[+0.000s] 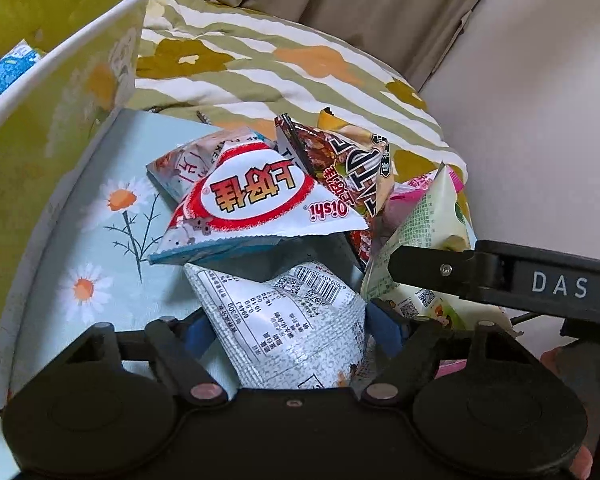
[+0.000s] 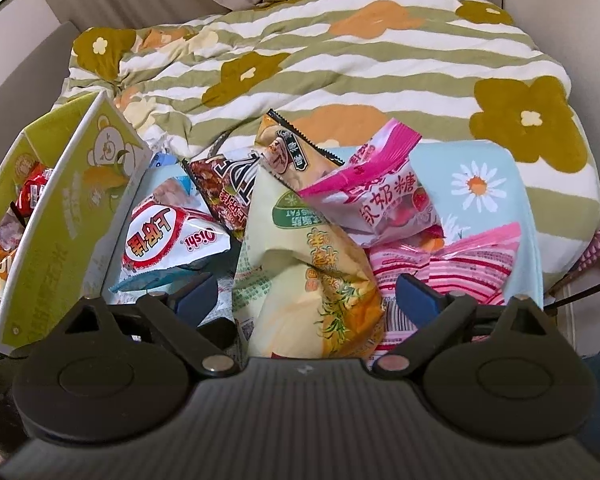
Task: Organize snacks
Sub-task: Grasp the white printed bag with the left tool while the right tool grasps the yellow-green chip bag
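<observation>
A heap of snack packets lies on a light blue daisy-print cloth (image 1: 100, 248). My left gripper (image 1: 296, 328) has its blue fingers on either side of a silver-white packet (image 1: 292, 320) with a barcode. Above it lies a red and white Oishi packet (image 1: 252, 200). My right gripper (image 2: 304, 300) has its fingers spread around a pale yellow and green packet (image 2: 300, 272). The right gripper's finger also shows in the left wrist view (image 1: 432, 268). Pink packets (image 2: 384, 196) and a dark brown packet (image 2: 228, 188) lie behind.
A green cardboard box (image 1: 48, 120) stands at the left with several packets inside; it also shows in the right wrist view (image 2: 56, 216). A striped flower-print quilt (image 2: 340, 68) lies behind the pile. A wall (image 1: 540, 120) is at the right.
</observation>
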Tool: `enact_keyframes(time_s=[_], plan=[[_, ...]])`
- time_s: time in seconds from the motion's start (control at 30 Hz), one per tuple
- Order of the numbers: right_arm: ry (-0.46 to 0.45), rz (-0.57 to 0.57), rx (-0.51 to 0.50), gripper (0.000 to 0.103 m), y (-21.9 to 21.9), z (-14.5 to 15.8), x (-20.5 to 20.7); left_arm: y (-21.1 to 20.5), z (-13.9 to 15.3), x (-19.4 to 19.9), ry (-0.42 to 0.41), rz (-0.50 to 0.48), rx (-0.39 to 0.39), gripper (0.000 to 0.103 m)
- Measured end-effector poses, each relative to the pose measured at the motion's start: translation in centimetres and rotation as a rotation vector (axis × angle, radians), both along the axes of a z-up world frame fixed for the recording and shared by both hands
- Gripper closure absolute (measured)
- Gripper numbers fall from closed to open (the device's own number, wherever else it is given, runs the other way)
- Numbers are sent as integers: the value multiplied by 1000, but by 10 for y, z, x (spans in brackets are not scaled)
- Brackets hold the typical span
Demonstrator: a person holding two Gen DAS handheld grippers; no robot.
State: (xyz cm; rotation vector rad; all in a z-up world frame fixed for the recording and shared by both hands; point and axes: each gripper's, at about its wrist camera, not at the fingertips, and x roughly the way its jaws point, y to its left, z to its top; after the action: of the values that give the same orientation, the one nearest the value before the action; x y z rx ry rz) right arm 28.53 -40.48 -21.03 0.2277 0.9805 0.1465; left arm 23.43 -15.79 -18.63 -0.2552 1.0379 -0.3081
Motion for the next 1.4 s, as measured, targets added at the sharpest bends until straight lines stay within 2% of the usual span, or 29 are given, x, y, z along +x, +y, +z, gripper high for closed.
enact_keyframes(time_s=[0.23, 0.53, 0.77, 0.97, 1.03, 1.23, 1.4], plan=[[9, 13, -4, 0, 7, -1, 2, 5, 5, -4, 3, -5, 16, 27], [26, 28, -32, 0, 21, -6, 2, 16, 15, -15, -23, -21, 88, 27], [66, 49, -71, 0, 35, -23, 5, 28, 21, -26, -44, -28, 145, 27], [89, 56, -74, 16, 41, -33, 0, 34, 25, -33, -53, -37, 166, 28], [92, 56, -71, 25, 42, -32, -3, 34, 26, -36, -55, -45, 169, 28], [83, 37, -50, 30, 39, -23, -19, 32, 38, -48, -79, -72, 174, 30], [39, 28, -11, 30, 35, 1, -34, 33, 54, -62, -114, -78, 172, 32]])
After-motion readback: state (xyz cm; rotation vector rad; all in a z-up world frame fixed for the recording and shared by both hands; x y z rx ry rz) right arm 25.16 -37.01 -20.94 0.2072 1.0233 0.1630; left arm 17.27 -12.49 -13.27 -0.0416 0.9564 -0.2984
